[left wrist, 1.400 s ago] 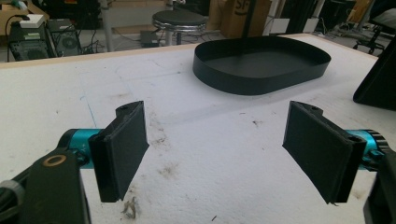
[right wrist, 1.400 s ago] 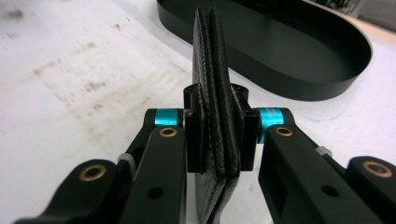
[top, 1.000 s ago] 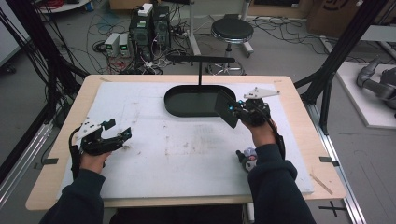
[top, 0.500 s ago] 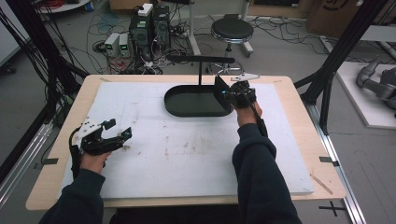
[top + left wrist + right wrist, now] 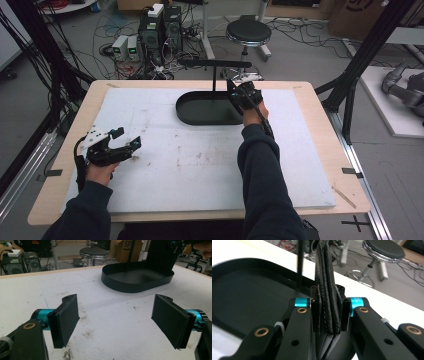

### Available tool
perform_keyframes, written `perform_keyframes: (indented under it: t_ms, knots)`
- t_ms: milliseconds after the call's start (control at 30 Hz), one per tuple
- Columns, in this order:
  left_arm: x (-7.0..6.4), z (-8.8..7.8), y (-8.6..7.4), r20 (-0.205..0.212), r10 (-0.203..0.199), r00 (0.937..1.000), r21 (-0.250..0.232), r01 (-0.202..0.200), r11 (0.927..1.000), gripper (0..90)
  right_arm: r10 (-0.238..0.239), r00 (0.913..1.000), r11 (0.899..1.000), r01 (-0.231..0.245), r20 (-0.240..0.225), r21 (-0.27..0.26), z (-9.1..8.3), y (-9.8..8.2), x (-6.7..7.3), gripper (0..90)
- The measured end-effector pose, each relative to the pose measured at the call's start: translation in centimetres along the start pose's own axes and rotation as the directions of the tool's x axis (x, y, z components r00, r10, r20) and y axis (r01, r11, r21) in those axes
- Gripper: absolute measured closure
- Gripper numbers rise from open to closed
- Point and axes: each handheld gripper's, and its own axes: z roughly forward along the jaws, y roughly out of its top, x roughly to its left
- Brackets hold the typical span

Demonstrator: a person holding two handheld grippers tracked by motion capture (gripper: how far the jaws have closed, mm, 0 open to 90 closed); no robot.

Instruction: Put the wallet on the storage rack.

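left gripper (image 5: 125, 145) – jaws wide apart | right gripper (image 5: 235, 97) – jaws clamped, arm outstretched

Table (image 5: 320, 107): light wooden top, pale edge band showing all round, filling the middle of the high view. White sheet (image 5: 200, 160) lies flat on it, covering nearly the whole top; surface scuffed, with brownish marks near frame centre and toward the lower left. Black oval tray (image 5: 200, 110) sits on the sheet, upper centre, low wall all round. A thin black post (image 5: 214, 77) rises at the tray's far edge, bearing a horizontal bar.
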Motion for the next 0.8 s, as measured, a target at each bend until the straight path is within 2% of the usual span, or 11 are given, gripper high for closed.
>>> perform_keyframes:
  t_ms: [100,233,433,567,667,767,800]
  knots:
    - [0.0,0.0,0.0,0.000,0.000,1.0000,-0.001,0.000,1.0000,21.4,0.002,0.9993,1.000,-0.003,0.037,0.024,0.9,-0.3,0.0,78.9]
    - [0.0,0.0,0.0,0.001,-0.002,1.0000,0.000,0.002,1.0000,21.4,-0.042,0.9952,0.997,0.037,0.088,0.064,1.9,-0.8,0.4,78.9]
    - [-0.1,0.0,0.0,0.005,0.000,1.0000,-0.001,0.000,1.0000,21.4,-0.045,0.9950,0.998,0.041,0.089,0.051,2.8,-1.0,2.0,77.0]
    - [-0.1,0.0,0.0,0.005,0.004,1.0000,0.002,-0.004,1.0000,21.4,-0.045,0.9971,0.998,0.043,0.061,0.036,3.3,-1.0,2.9,69.4]
    - [-0.1,0.0,0.0,0.003,-0.002,1.0000,-0.003,0.002,1.0000,21.4,0.011,0.9998,1.000,-0.011,-0.018,0.000,3.4,-1.0,2.9,50.7]
    - [0.0,0.0,0.0,0.003,0.000,1.0000,-0.001,0.000,1.0000,21.4,0.007,0.9967,1.000,-0.008,-0.080,-0.020,3.1,-0.8,2.8,38.3]
    - [0.0,0.0,0.0,0.003,0.000,1.0000,-0.001,0.000,1.0000,21.4,0.008,0.9954,1.000,-0.010,-0.095,-0.020,2.8,-0.7,2.7,37.0]
